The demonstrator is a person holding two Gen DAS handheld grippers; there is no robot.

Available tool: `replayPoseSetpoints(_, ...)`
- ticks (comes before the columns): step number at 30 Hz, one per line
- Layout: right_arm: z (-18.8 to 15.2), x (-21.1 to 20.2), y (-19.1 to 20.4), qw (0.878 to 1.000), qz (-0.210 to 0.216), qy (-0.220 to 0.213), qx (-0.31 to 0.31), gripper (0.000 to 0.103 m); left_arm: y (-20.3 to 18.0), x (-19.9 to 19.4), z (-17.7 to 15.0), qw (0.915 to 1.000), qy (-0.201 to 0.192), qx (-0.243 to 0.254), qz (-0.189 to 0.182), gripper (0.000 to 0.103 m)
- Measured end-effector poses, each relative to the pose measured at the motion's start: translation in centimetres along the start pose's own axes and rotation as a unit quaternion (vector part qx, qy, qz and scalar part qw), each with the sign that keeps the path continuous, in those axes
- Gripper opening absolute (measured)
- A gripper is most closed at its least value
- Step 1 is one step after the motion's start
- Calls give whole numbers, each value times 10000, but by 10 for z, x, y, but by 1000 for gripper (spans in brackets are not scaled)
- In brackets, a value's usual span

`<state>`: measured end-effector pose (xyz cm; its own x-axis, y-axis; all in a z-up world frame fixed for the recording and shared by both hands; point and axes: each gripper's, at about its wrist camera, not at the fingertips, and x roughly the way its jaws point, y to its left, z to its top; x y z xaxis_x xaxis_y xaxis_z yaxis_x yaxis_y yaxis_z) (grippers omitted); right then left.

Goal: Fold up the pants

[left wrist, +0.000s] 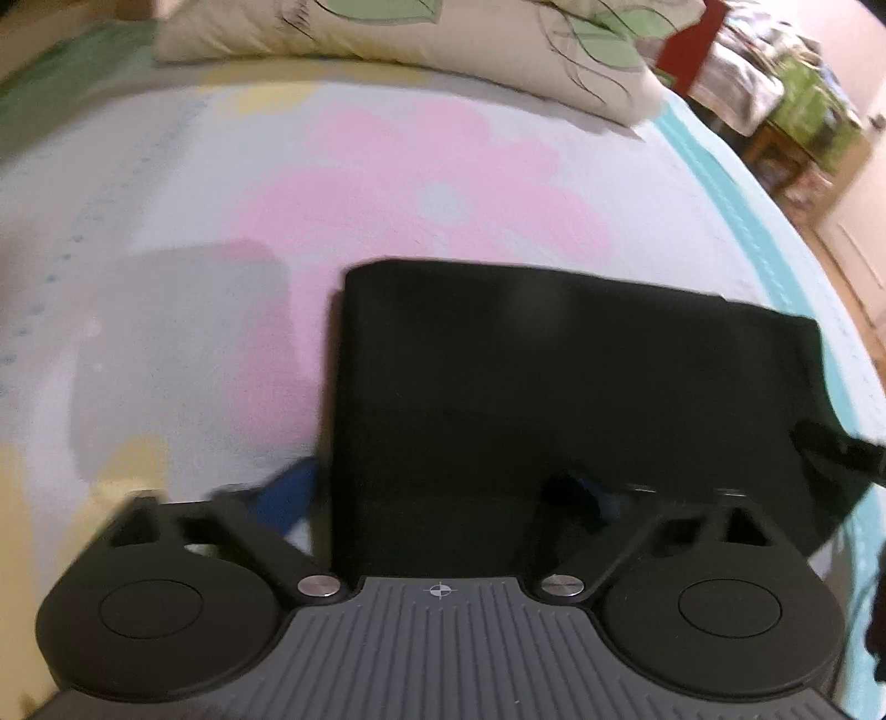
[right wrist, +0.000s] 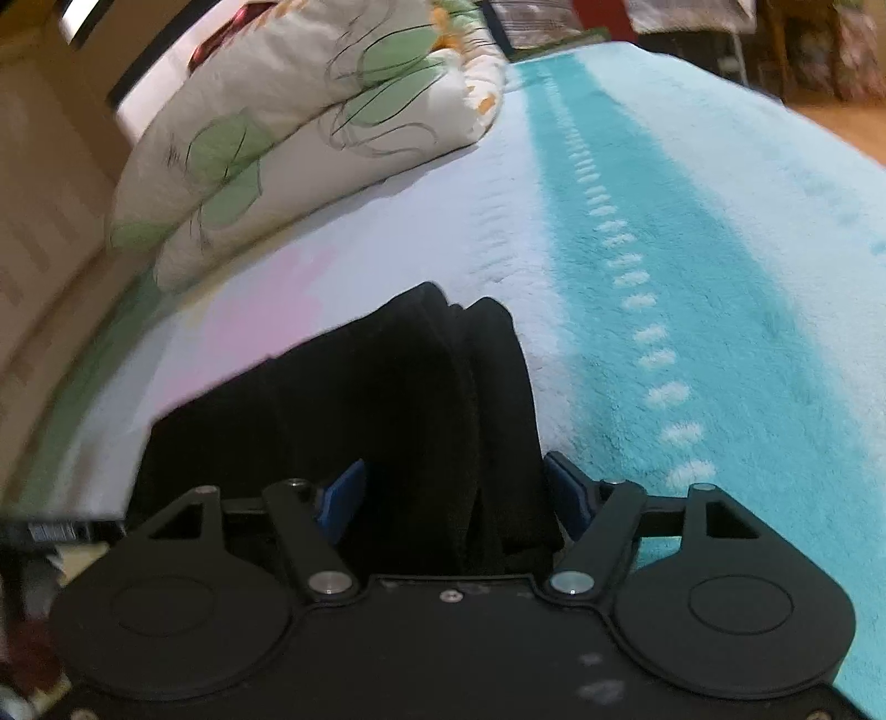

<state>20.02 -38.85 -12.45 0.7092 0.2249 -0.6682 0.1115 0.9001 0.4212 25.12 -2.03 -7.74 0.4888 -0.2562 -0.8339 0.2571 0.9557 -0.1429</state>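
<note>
The black pants (left wrist: 554,387) lie folded into a flat rectangle on the bed. My left gripper (left wrist: 443,493) is open, its blue fingers wide apart over the near left edge of the pants; the left pad (left wrist: 288,498) is off the cloth, the right one over it. In the right wrist view the pants (right wrist: 387,387) show as stacked folded layers. My right gripper (right wrist: 454,487) is open, its blue pads (right wrist: 343,493) on either side of the near end of the stack; contact with the cloth cannot be told.
The bed is covered by a fuzzy blanket (left wrist: 166,221) with pink flower and turquoise stripe (right wrist: 664,277). A floral pillow (left wrist: 443,44) lies at the head, also in the right wrist view (right wrist: 304,111). Furniture (left wrist: 792,111) stands beyond the bed's right edge.
</note>
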Motion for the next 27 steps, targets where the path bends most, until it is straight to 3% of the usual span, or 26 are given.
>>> replayPoseSetpoints(2,-1,-2,4,10000,6,56,-82,57,-3,-10,0,10000,-93,14,-10,25)
replayPoseSetpoints(5,-1,-11,7,10000,-27,19,47,35,-12,-17,4,9999,-117,79,87,19)
replayPoseSetpoints(8,-3,-24,22,9998,-131,-100,-116,26,-20,-28,7,9995,-227,147,151,14)
replayPoseSetpoints(13,-2,-41,47,9997,-107,-75,-222,26,-19,-56,7,9984,-410,354,149,13)
replayPoseSetpoints(17,-14,-46,68,9998,173,58,-124,26,4,-75,1,9986,-380,290,235,13)
replayPoseSetpoints(23,-44,-26,138,9962,647,414,-410,25,82,-115,-24,9977,-315,87,597,13)
replayPoseSetpoints(27,-57,1,203,9910,954,604,-717,26,145,-129,-38,9945,-267,-361,948,13)
